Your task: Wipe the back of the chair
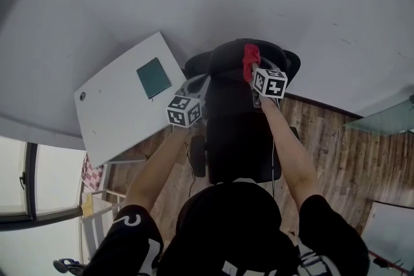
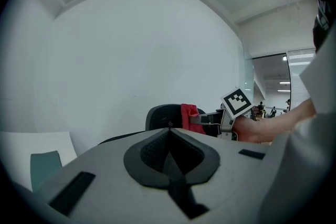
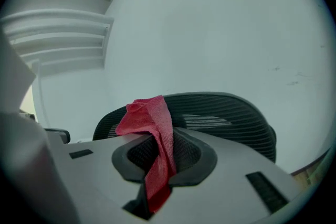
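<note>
Chair back [image 1: 236, 132], black mesh with a curved top edge, stands directly in front of the person, who faces it from behind; its seat points toward the pale wall. That puts the rear surface within easy reach of both arms. To the chair's left a white desk [image 1: 116, 113] sits tilted against the wall, with a dark green pad [image 1: 153, 77] lying on it; a wooden floor [image 1: 323, 139] shows to the chair's right.

The right gripper [image 1: 253, 74] is at the top of the chair back, right of its middle. Its jaws are clamped on a red cloth [image 3: 152, 123], which bunches above them and trails down between them. The bunched end sits against or just over the upper rim of the mesh [image 3: 231, 113]; contact can't be confirmed. Holding the cloth with a wad ahead of the jaws puts fabric, not hard plastic, toward the mesh.

The left gripper [image 1: 194, 88] hovers beside the chair's upper left edge, its jaws pressed together with nothing between them. It seems to be kept close as a spare hand, perhaps to steady the chair if it swivels under pressure.

Judging by the cloth's high position, the wipe looks to be at or near its start, with most of the back below it left to cover.
</note>
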`<control>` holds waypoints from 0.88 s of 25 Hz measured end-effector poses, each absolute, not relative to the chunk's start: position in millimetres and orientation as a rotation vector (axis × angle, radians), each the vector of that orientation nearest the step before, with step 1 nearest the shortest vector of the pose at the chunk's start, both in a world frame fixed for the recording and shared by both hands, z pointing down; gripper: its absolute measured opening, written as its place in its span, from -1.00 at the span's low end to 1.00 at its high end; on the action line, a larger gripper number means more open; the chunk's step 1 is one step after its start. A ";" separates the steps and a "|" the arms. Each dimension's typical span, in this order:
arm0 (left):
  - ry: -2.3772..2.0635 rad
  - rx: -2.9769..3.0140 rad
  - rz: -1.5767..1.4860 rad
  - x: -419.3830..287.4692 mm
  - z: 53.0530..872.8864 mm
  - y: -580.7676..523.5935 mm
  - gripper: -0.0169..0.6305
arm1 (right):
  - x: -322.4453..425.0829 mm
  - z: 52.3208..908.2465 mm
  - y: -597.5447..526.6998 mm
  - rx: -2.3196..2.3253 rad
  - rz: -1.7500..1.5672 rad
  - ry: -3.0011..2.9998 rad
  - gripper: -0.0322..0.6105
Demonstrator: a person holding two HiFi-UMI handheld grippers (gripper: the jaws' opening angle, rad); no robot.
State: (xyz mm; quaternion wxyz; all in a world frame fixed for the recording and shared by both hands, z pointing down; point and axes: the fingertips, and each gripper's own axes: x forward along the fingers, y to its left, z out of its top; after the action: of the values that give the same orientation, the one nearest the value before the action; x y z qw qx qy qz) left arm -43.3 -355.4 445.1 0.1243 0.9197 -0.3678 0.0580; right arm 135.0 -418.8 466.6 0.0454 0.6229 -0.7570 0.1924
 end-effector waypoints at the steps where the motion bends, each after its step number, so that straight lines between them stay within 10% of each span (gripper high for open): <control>1: -1.064 2.686 0.174 -39.3 444.5 -355.2 -0.87 | 145.0 465.3 -417.9 1.930 0.587 -2.293 -0.67; 22: -0.980 2.725 0.236 -6.8 440.9 -330.8 -0.87 | 252.7 464.2 -360.5 2.232 0.565 -2.030 -0.67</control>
State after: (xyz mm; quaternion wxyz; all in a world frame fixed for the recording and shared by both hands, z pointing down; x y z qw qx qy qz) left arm -6.8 -330.8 440.9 0.1178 0.9313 -0.3350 0.0806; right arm 252.7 -360.5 464.2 0.0360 0.7266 -0.6610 0.1841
